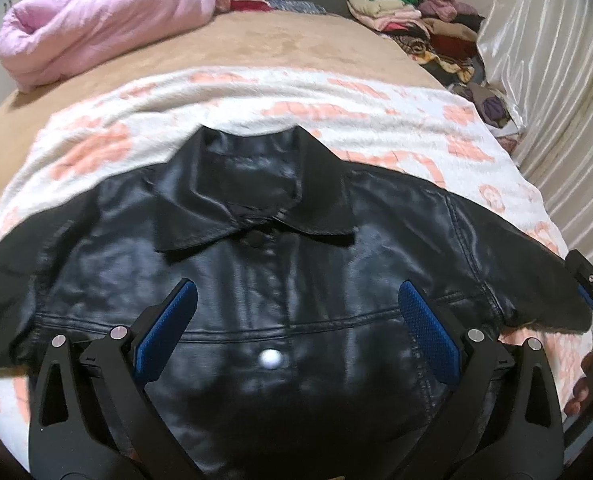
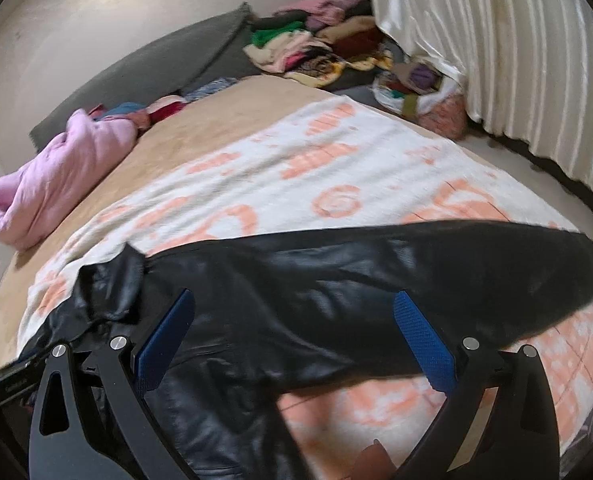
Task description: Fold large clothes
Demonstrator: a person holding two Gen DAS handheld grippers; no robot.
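Bed (image 1: 256,40): one, broad, covered in a tan plush sheet, extending ahead of both claws.

Blanket (image 1: 256,96): one, white, fuzzy, with blurred peach-orange motifs, spread over the sheet under and beyond the claws.

Curtain (image 2: 516,60): one, cream, satiny, hanging in vertical pleats to the right of both claws.

Jacket (image 1: 280,264): one, black, glossy leather-like material with stitched seams and a pointed collar (image 1: 256,192). Laid flat and front-up on the blanket directly beneath the left claw, collar pointing away; its sleeve (image 2: 416,268) stretches across under the right claw.

Pink quilt (image 1: 96,24): one, puffy, rolled, far ahead-left of the claws.

Clothes heap (image 1: 416,16): one mixed pile, many colours, far ahead-right; pieces too jumbled to count.

Left claw (image 1: 296,308): two black arms with blue textured pads, spread wide, holding nothing, above the jacket's chest.

Right claw (image 2: 296,320): same build, spread wide, empty, above the sleeve.

Snap button (image 1: 270,358): one, round, pale, between the left claw's pads.
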